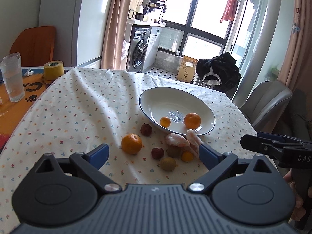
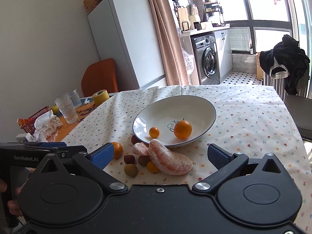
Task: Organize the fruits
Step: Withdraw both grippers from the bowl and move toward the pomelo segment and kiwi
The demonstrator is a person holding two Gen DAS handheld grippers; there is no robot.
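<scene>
A white bowl (image 1: 156,101) (image 2: 195,105) on the flowered cloth holds a mandarin (image 1: 192,120) (image 2: 182,129) and a small kumquat (image 1: 165,121) (image 2: 154,132). In front of it lie loose fruits: a mandarin (image 1: 131,143) (image 2: 118,149), two peeled pomelo segments (image 1: 176,140) (image 2: 169,160), dark red fruits (image 1: 146,129) (image 2: 129,159), brownish round fruits (image 1: 168,163) (image 2: 130,170) and a kumquat (image 1: 187,156) (image 2: 152,166). My left gripper (image 1: 154,154) is open above the loose pile, holding nothing. My right gripper (image 2: 160,156) is open around the big pomelo segment without touching it.
At the left stand water glasses (image 1: 12,78) (image 2: 66,108), a yellow tape roll (image 1: 53,70) (image 2: 100,96) and snack wrappers (image 2: 46,124). A grey chair (image 1: 265,105) is at the table's right edge. Behind are a fridge (image 2: 126,39) and a washing machine (image 2: 207,58).
</scene>
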